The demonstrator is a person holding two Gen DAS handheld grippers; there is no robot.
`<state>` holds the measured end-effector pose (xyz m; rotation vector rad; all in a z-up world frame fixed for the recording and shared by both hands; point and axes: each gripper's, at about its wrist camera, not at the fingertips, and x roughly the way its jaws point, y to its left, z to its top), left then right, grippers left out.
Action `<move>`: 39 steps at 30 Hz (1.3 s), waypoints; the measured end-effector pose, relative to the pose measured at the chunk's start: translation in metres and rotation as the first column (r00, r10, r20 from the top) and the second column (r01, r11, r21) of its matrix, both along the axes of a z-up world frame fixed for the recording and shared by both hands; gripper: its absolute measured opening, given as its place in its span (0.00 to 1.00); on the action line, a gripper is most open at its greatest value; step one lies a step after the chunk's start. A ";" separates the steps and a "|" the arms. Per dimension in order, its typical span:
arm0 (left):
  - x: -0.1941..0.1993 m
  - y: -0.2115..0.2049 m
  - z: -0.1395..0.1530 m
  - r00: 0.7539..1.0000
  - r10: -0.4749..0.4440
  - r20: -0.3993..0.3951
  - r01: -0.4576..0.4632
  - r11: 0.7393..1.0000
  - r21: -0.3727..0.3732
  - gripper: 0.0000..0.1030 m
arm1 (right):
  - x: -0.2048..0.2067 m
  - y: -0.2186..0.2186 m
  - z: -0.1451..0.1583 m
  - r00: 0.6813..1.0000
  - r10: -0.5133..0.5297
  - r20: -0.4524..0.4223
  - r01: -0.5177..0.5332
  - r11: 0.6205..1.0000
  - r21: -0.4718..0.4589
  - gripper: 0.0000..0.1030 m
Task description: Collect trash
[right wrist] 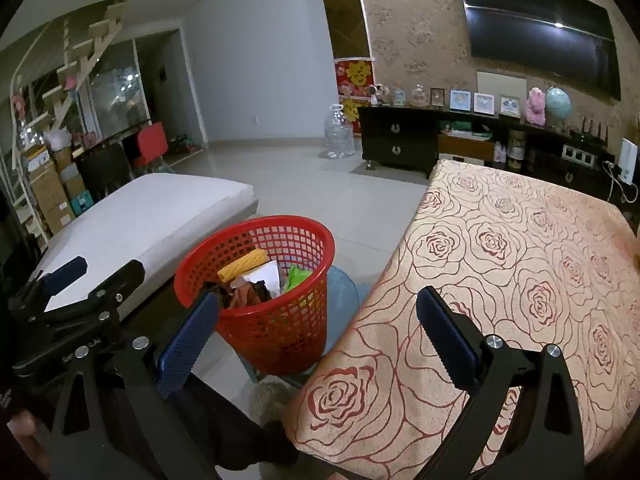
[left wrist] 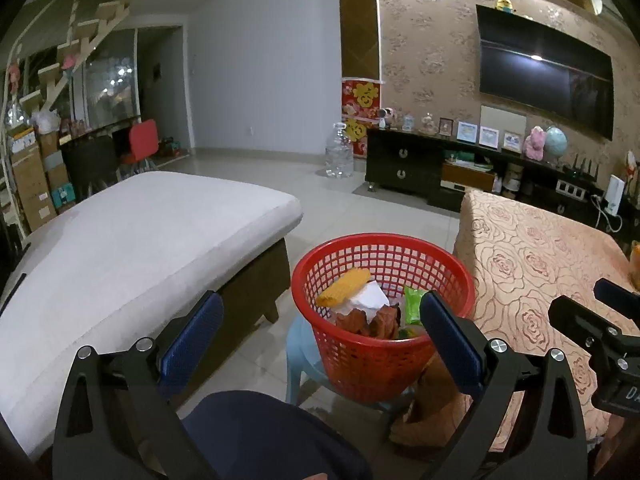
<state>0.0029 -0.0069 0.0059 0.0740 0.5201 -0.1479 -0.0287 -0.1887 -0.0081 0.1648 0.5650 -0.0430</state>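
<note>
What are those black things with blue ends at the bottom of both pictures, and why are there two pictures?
They are grabbing tools. A person holds one in each hand, and each carries its own camera, so you get two pictures of the same room. One picture looks along the left tool, the other along the right tool. Both tools are open and hold nothing. Between the white bed and the table with the rose-patterned cloth stands a red basket on a pale blue stool. Inside lies trash: something yellow, white paper and a green wrapper.
</note>
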 end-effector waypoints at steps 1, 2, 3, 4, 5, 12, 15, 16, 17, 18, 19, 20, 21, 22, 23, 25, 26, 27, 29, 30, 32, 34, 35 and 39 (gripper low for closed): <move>-0.001 0.000 0.000 1.000 -0.001 0.000 0.001 1.000 -0.001 0.92 | -0.001 0.000 0.000 1.000 0.000 0.001 0.000 1.000 -0.001 0.93; -0.002 0.000 0.001 1.000 -0.002 0.001 0.002 1.000 -0.002 0.92 | -0.001 0.000 0.000 1.000 -0.001 0.003 0.001 1.000 0.000 0.93; -0.003 0.000 0.001 1.000 -0.001 0.003 0.001 1.000 -0.002 0.92 | -0.001 0.000 0.000 1.000 -0.001 0.004 0.001 1.000 0.000 0.93; -0.004 0.000 0.001 1.000 0.001 0.004 -0.001 1.000 -0.001 0.92 | -0.002 0.000 0.000 1.000 -0.002 0.005 0.002 1.000 0.000 0.93; -0.004 0.000 0.001 1.000 0.002 0.006 -0.002 1.000 0.000 0.92 | -0.002 0.000 0.000 1.000 -0.003 0.006 0.003 1.000 0.000 0.93; -0.006 0.000 0.002 1.000 0.002 0.011 -0.002 1.000 0.000 0.92 | -0.005 -0.002 0.001 1.000 -0.011 0.009 0.011 1.000 0.003 0.93; -0.007 -0.001 0.002 1.000 0.001 0.009 -0.001 1.000 0.005 0.92 | -0.005 -0.003 0.001 1.000 -0.012 0.011 0.012 1.000 0.003 0.93; -0.007 -0.002 0.002 1.000 0.000 0.009 0.000 1.000 0.006 0.92 | -0.005 -0.003 0.001 1.000 -0.012 0.011 0.012 1.000 0.003 0.93; -0.007 -0.002 0.003 1.000 0.000 0.009 0.000 1.000 0.007 0.92 | -0.005 -0.003 0.001 1.000 -0.011 0.010 0.011 1.000 0.003 0.93; -0.007 -0.002 0.003 1.000 0.000 0.009 0.000 1.000 0.006 0.92 | -0.005 -0.003 0.001 1.000 -0.012 0.010 0.012 1.000 0.003 0.93; -0.007 -0.002 0.003 1.000 0.000 0.009 0.000 1.000 0.006 0.92 | -0.005 -0.003 0.001 1.000 -0.013 0.009 0.013 1.000 0.003 0.93; -0.007 -0.003 0.003 1.000 -0.002 0.009 0.002 1.000 0.007 0.92 | -0.004 -0.004 0.002 1.000 -0.014 0.008 0.014 1.000 0.004 0.93; -0.008 -0.004 0.003 1.000 -0.002 0.009 0.002 1.000 0.009 0.92 | -0.005 -0.005 0.002 1.000 -0.016 0.008 0.016 1.000 0.005 0.93; -0.008 -0.004 0.003 1.000 -0.003 0.009 0.003 1.000 0.009 0.92 | -0.005 -0.005 0.002 1.000 -0.016 0.007 0.016 1.000 0.006 0.93; -0.008 -0.004 0.003 1.000 -0.003 0.008 0.002 1.000 0.009 0.92 | -0.005 -0.006 0.002 1.000 -0.017 0.007 0.016 1.000 0.007 0.93; -0.008 -0.005 0.002 1.000 -0.003 0.005 0.003 1.000 0.010 0.92 | -0.006 -0.006 0.002 1.000 -0.017 0.007 0.017 1.000 0.008 0.93; -0.008 -0.005 0.002 1.000 -0.003 0.005 0.003 1.000 0.012 0.92 | -0.006 -0.007 0.002 1.000 -0.017 0.007 0.017 1.000 0.007 0.93; -0.009 -0.006 0.001 1.000 -0.005 0.004 0.005 1.000 0.012 0.92 | -0.006 -0.007 0.002 1.000 -0.017 0.007 0.016 1.000 0.007 0.93; -0.008 -0.006 0.000 1.000 -0.005 0.002 0.005 1.000 0.012 0.92 | -0.006 -0.007 0.002 1.000 -0.016 0.007 0.016 1.000 0.007 0.93; -0.008 -0.006 0.000 1.000 -0.005 0.003 0.005 1.000 0.013 0.92 | -0.006 -0.007 0.002 1.000 -0.016 0.007 0.016 1.000 0.007 0.93; -0.009 -0.006 -0.001 1.000 -0.004 0.002 0.004 1.000 0.015 0.92 | -0.006 -0.006 0.002 1.000 -0.017 0.006 0.017 1.000 0.007 0.93; -0.008 -0.006 -0.002 1.000 -0.004 0.001 0.004 1.000 0.013 0.92 | -0.006 -0.006 0.002 1.000 -0.017 0.006 0.017 1.000 0.008 0.93; -0.008 -0.006 -0.002 1.000 -0.004 0.001 0.004 1.000 0.013 0.92 | -0.006 -0.007 0.002 1.000 -0.017 0.006 0.017 1.000 0.008 0.93; -0.008 -0.006 -0.001 1.000 -0.005 0.003 0.005 1.000 0.015 0.92 | -0.006 -0.007 0.002 1.000 -0.017 0.005 0.017 1.000 0.008 0.93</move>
